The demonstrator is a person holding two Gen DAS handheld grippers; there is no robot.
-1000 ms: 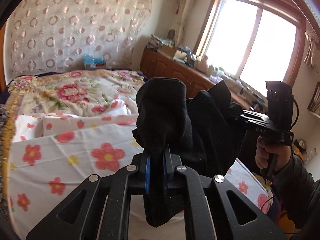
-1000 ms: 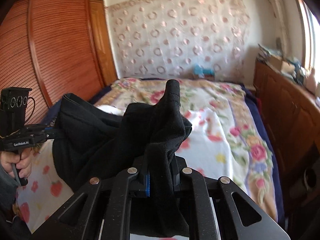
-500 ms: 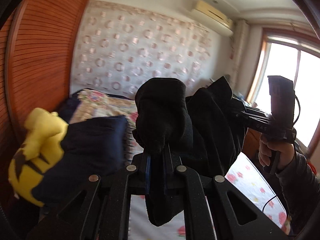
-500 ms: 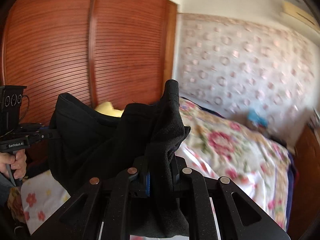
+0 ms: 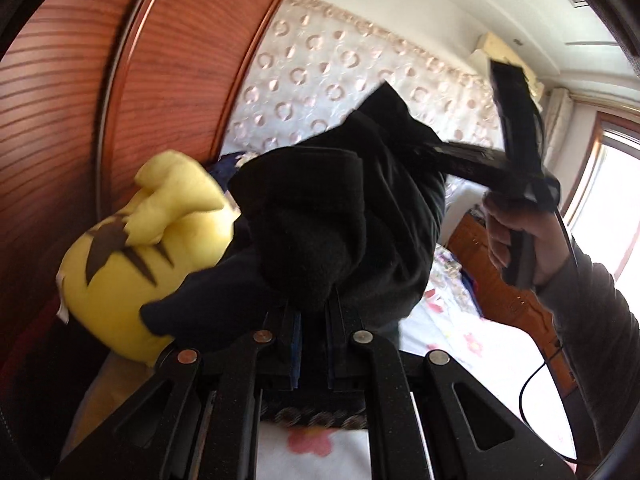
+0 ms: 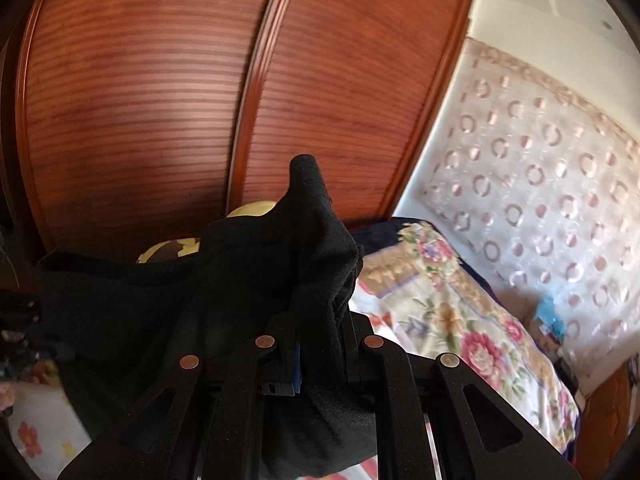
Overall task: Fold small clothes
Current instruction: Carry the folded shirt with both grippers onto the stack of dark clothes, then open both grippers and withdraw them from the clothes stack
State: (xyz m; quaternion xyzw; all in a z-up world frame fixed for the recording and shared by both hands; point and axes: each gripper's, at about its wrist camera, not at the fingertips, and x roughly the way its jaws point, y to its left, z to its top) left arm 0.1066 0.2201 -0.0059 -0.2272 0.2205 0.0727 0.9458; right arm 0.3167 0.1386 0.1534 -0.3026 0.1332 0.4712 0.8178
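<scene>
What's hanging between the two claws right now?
Only the black fleece garment: it spans from the right claw to the left claw, both clamped on it. The right wrist view shows the stretch; a yellow plush toy sits behind.

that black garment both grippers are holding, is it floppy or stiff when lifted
Probably floppy: the black garment sags between the two grips and bunches above the left gripper. Likely light, since a pinch from the right gripper holds its end. Its fuzzy surface suggests little slipping.
</scene>
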